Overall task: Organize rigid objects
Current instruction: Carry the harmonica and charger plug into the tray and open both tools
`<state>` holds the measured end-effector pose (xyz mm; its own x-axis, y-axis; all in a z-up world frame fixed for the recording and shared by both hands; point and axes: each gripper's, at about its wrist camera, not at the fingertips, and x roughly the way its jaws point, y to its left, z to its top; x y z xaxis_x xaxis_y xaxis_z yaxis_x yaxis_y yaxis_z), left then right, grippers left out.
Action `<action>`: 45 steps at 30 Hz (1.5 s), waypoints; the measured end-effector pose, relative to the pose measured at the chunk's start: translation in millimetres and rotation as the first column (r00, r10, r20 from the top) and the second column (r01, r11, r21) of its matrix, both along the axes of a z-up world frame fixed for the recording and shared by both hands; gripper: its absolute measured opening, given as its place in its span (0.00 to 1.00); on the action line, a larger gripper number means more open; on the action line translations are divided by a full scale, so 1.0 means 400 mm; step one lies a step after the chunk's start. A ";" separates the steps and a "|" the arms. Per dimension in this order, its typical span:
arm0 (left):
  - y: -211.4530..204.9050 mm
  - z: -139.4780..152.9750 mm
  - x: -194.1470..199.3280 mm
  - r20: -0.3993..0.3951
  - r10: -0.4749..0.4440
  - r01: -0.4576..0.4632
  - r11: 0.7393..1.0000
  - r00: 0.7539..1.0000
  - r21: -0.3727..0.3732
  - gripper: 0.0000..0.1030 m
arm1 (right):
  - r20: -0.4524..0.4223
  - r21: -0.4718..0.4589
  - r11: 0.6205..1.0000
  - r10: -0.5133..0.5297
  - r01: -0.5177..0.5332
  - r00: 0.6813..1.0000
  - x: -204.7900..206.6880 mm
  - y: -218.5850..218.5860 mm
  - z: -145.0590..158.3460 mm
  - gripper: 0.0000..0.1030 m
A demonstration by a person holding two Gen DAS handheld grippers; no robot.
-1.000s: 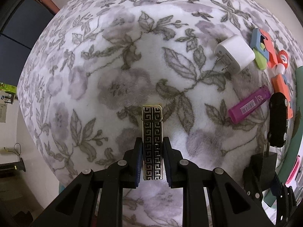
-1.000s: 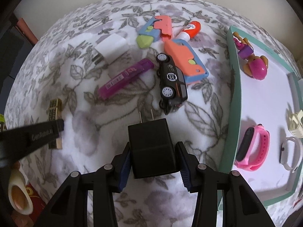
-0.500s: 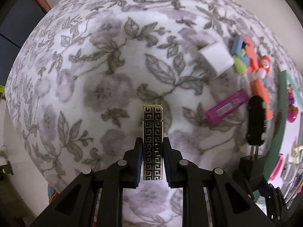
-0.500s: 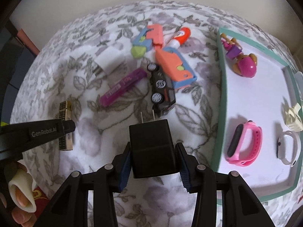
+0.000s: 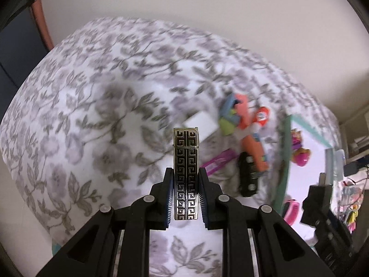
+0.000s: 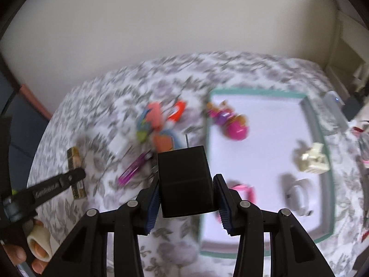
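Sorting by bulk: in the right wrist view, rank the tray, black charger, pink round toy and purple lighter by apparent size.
1. Tray, by far the largest.
2. Black charger, though it is held in the right gripper close to the camera, which inflates it.
3. Pink round toy.
4. Purple lighter, thin and blurred; close to the toy, so unsure.

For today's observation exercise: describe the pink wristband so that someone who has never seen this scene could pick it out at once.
Find the shallow white tray with a teal rim on the floral cloth. At its near left corner lies the pink wristband, partly hidden behind the black charger block in the right gripper. The white band beside it is paler; the pink toy figure sits farther back.
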<state>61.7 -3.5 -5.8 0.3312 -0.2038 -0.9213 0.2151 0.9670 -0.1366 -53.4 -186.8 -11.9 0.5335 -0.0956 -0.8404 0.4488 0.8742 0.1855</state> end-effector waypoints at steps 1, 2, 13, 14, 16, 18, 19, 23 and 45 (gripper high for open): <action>-0.011 0.007 -0.004 0.012 -0.015 0.015 1.000 1.000 -0.003 0.21 | 0.009 -0.010 1.000 -0.023 0.023 1.000 -0.010 -0.020 0.013 0.45; -0.017 0.002 0.000 0.017 -0.025 0.025 1.000 1.000 -0.004 0.21 | 0.018 -0.015 0.999 -0.041 0.042 0.999 -0.018 -0.038 0.024 0.45; -0.204 0.030 -0.049 0.057 -0.197 0.198 0.980 0.979 -0.019 0.21 | 0.063 -0.077 0.978 -0.187 0.192 0.980 -0.099 -0.196 0.094 0.45; -0.226 0.032 -0.055 0.063 -0.217 0.218 0.976 0.974 -0.015 0.21 | 0.060 -0.079 0.977 -0.196 0.200 0.979 -0.099 -0.209 0.094 0.45; -0.270 0.028 -0.061 0.072 -0.253 0.254 0.967 0.965 -0.005 0.21 | 0.050 -0.076 0.974 -0.209 0.212 0.977 -0.099 -0.230 0.083 0.45; -0.308 0.017 -0.066 0.071 -0.282 0.283 0.959 0.957 -0.001 0.21 | 0.030 -0.079 0.972 -0.218 0.219 0.976 -0.092 -0.249 0.065 0.45; -0.331 0.008 -0.070 0.064 -0.301 0.302 0.953 0.951 0.005 0.21 | 0.014 -0.086 0.972 -0.218 0.218 0.976 -0.083 -0.258 0.050 0.45; -0.407 -0.054 -0.077 0.014 -0.354 0.354 0.935 0.935 0.022 0.21 | -0.052 -0.083 0.974 -0.215 0.210 0.975 -0.064 -0.280 -0.011 0.45; -0.536 -0.178 -0.104 -0.052 -0.425 0.429 0.900 0.903 0.085 0.21 | -0.152 -0.009 0.958 -0.284 0.286 0.947 -0.066 -0.364 -0.138 0.46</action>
<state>20.1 -217.9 -77.1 0.2018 -0.2328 -0.9514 0.6072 0.7919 -0.0650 -79.9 -332.4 -66.9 0.3536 -0.2140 -0.9106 0.7022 0.7039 0.1072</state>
